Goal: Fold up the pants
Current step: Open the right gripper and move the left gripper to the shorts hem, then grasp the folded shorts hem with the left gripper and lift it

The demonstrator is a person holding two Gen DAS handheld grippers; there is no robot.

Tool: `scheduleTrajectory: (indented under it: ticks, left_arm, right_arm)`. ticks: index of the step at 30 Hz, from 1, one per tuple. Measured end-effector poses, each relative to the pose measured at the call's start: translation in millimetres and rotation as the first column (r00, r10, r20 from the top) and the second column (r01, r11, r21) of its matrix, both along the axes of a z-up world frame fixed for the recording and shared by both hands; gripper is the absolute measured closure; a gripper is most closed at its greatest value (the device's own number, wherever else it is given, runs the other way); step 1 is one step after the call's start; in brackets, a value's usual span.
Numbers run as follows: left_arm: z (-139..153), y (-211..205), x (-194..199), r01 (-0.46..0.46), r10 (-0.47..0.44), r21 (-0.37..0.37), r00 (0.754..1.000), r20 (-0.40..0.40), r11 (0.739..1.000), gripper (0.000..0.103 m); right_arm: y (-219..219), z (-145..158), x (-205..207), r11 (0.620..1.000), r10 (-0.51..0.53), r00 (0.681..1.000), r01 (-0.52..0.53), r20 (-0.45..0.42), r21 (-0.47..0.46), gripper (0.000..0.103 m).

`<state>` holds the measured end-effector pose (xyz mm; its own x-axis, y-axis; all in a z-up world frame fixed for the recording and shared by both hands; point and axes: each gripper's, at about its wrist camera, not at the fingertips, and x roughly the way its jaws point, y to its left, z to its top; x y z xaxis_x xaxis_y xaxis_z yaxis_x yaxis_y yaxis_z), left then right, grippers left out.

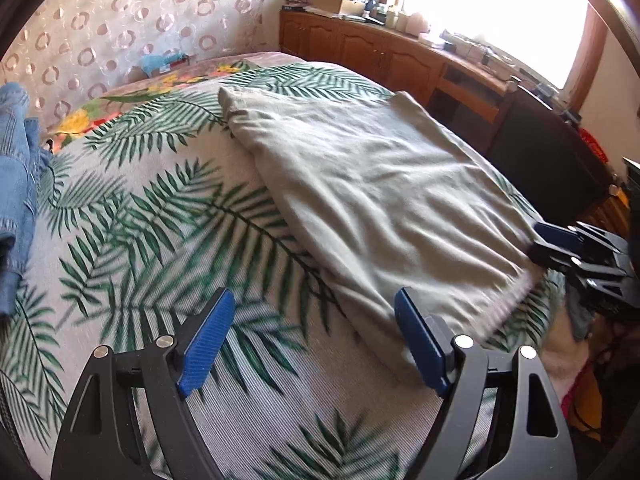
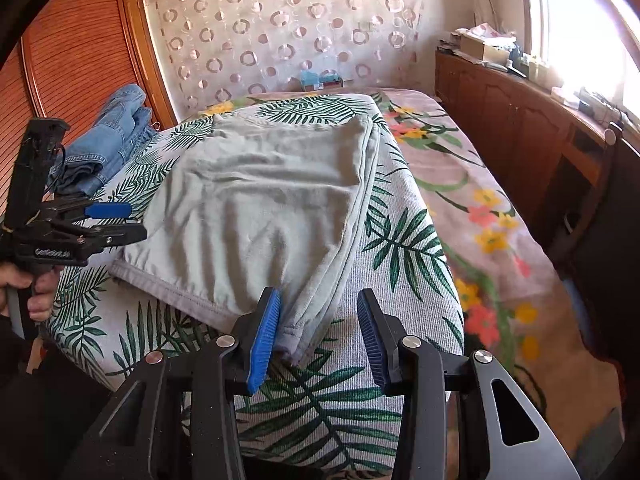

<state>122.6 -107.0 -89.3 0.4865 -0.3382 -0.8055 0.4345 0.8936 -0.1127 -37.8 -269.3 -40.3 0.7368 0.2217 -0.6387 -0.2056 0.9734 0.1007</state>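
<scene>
grey pants [image 2: 256,200], already doubled into a flat rectangle, lie on the leaf-print cover [image 2: 404,240] of the bed. right gripper [image 2: 316,332]: jaws part-spread, straddling the near corner of the stacked edges, one pad touching cloth, nothing pinched. left gripper [image 1: 316,344]: jaws spread wide, empty, at the other near corner. next fold, as i judge it: i close each on all layers (a missed lower layer would spoil the fold), lift both evenly, carry the hem to the far edge. folded jeans [image 2: 108,136] lie well apart.
</scene>
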Motion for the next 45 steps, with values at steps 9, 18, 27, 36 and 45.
scheduleTrajectory:
  ticks: [9, 18, 27, 36, 45]
  left_arm:
    - [3.6, 3.7, -20.0, 0.013, -0.013, -0.071, 1.000, -0.008, 0.997, 0.022]
    - [6.0, -4.1, -31.3, 0.069, -0.071, -0.100, 0.997, -0.014, 0.993, 0.048]
    - [3.0, -10.1, -33.3, 0.090, -0.091, -0.083, 0.996, -0.009, 0.993, 0.050]
    - [2.3, -16.7, -39.2, 0.138, -0.140, -0.107, 0.990, -0.011, 0.985, 0.066]
    - [18.6, -11.4, -41.9, 0.149, -0.151, -0.164, 0.988, 0.001, 0.975, 0.091]
  right_arm:
    - [3.3, -1.3, -6.2, 1.000, -0.007, 1.000, 0.007, -0.013, -0.003, 0.061]
    - [4.4, -0.4, -10.5, 1.000, 0.011, 1.000, -0.011, -0.017, 0.026, 0.061]
    - [8.7, -1.6, -7.4, 0.999, 0.026, 0.999, -0.026, -0.029, 0.026, 0.061]
    - [14.4, -2.4, -7.2, 0.999, 0.030, 0.999, -0.029, -0.030, 0.022, 0.072]
    - [17.5, 8.0, -6.6, 0.994, 0.089, 0.996, -0.088, -0.007, 0.067, 0.093]
